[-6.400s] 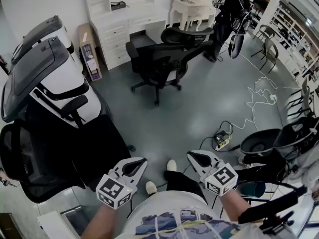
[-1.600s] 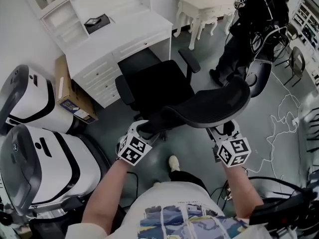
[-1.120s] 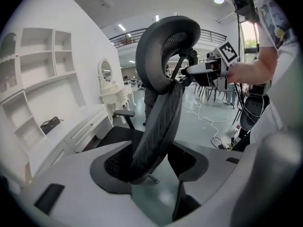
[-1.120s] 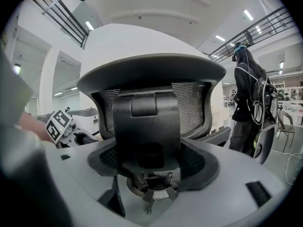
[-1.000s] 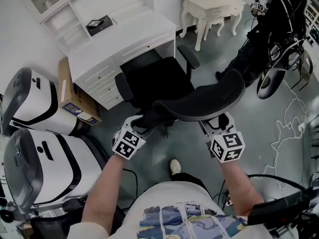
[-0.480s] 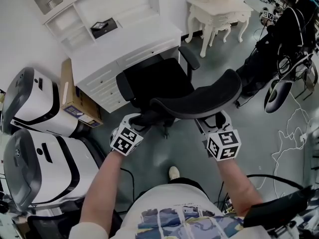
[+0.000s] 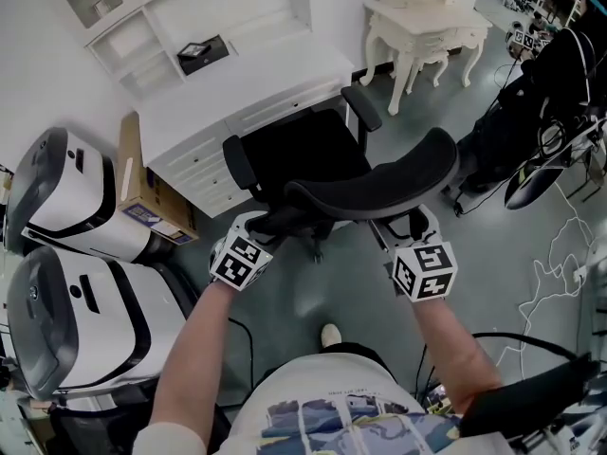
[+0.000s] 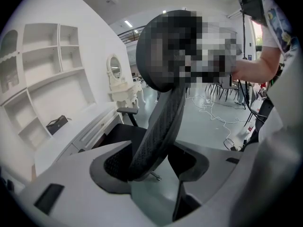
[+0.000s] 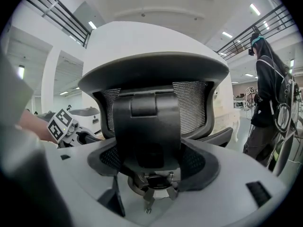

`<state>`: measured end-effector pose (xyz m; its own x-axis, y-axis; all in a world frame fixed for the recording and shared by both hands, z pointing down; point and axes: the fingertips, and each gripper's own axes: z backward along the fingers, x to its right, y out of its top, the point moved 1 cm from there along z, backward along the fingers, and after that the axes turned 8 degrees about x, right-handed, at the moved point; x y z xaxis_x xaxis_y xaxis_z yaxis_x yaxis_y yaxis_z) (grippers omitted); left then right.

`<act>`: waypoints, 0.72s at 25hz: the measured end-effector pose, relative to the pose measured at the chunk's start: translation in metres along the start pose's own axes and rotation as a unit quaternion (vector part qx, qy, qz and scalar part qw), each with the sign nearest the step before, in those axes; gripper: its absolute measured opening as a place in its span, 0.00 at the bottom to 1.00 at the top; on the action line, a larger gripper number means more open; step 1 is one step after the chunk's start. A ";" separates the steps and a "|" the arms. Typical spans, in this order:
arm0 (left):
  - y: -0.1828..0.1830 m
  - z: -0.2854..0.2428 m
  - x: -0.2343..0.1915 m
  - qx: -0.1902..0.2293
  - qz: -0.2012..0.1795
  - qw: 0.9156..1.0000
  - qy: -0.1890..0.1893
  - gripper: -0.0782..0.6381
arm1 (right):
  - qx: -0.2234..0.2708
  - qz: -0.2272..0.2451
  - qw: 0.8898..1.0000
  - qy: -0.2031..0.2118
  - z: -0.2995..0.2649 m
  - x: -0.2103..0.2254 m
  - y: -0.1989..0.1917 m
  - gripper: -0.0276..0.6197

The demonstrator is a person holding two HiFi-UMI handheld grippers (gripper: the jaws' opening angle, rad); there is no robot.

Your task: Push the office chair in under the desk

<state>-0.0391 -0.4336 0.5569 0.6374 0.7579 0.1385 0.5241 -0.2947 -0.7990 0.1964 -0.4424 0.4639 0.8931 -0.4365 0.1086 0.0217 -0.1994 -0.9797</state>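
The black office chair [image 7: 294, 150] faces the white desk [image 7: 256, 79], with its seat front at the kneehole. Its mesh backrest [image 7: 370, 192] curves toward me. My left gripper [image 7: 254, 224] is at the backrest's left edge. In the left gripper view that backrest edge [image 8: 161, 122] runs between the wide jaws of the left gripper [image 8: 151, 162], against one jaw and clear of the other. My right gripper [image 7: 403, 227] sits under the backrest's right side. In the right gripper view the right gripper [image 9: 149, 160] has its jaws wide around the chair's back spine [image 9: 147, 126].
Two large white-and-black pods [image 7: 66, 197] [image 7: 76, 320] stand at the left, with a cardboard box [image 7: 142, 188] leaning beside the desk. A white ornate side table [image 7: 427, 17] stands at the back right. A person in black [image 7: 550, 93] and floor cables [image 7: 560, 263] are at the right.
The chair has rolled a little nearer the desk, and both grippers have followed it forward, still at the backrest.
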 end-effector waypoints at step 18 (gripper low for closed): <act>0.009 -0.018 -0.033 -0.011 0.004 1.000 0.010 0.45 | 0.004 0.005 1.000 0.015 -0.038 0.012 0.010 0.57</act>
<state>-0.0448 -0.4718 0.5558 0.6529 0.7435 0.1447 0.5317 -0.3139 -0.7866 0.1906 -0.4833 0.4624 0.8794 -0.4646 0.1036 0.0165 -0.1878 -0.9821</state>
